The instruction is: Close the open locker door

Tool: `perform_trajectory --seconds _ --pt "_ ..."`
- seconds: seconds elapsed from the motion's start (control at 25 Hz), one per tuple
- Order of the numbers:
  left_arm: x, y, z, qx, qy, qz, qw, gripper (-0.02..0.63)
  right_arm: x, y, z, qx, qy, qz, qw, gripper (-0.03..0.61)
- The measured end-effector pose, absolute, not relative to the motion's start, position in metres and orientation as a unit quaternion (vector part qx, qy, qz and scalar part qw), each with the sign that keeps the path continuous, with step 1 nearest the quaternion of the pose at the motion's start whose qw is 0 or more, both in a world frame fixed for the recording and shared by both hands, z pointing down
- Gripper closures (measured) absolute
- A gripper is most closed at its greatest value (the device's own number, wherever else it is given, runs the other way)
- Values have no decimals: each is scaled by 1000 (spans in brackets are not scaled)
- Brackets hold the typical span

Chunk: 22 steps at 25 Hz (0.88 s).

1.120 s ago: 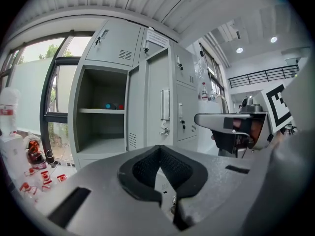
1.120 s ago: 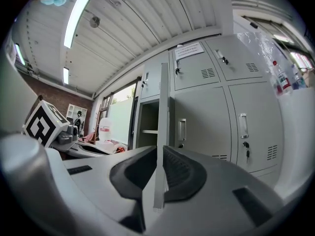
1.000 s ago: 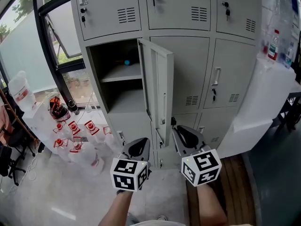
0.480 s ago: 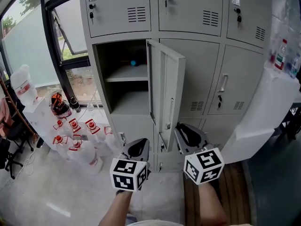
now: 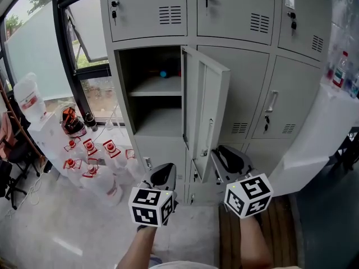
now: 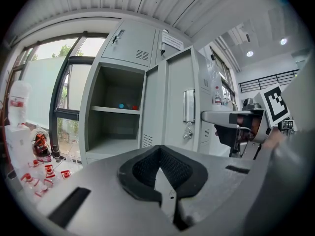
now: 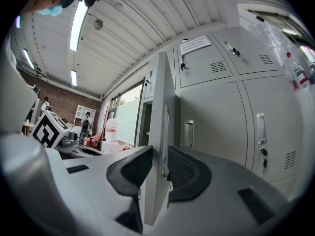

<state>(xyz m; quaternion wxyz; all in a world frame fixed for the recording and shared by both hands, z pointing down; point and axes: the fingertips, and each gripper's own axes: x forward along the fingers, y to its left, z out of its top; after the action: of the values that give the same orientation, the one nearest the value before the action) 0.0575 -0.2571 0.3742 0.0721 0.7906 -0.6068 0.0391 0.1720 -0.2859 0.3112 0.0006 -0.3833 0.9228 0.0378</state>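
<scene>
Jutting toward the near side from the lockers' left column, the locker door [image 5: 208, 102] has its free edge between the jaws of the right gripper [image 7: 160, 173]. Those jaws have just been opening and hold nothing. The left gripper [image 6: 158, 163] is closed and empty.

Bare floor [image 5: 67, 228] before lockers [image 5: 241, 15]; bottles [image 5: 92, 161] at left; locker door [image 5: 210, 105] between right tongs [image 5: 224, 153].

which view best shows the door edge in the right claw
Right gripper view: the locker door stands edge-on between the right claw's jaws, which have just been opening. Head view shows it from above, left gripper view from afar.
</scene>
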Motion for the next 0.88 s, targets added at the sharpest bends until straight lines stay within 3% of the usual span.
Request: perform_trajectory --seconds 0.88 --pt "6 -249 374 770 -633 42 73 606 90 -264 310 -289 956 53 -10 463"
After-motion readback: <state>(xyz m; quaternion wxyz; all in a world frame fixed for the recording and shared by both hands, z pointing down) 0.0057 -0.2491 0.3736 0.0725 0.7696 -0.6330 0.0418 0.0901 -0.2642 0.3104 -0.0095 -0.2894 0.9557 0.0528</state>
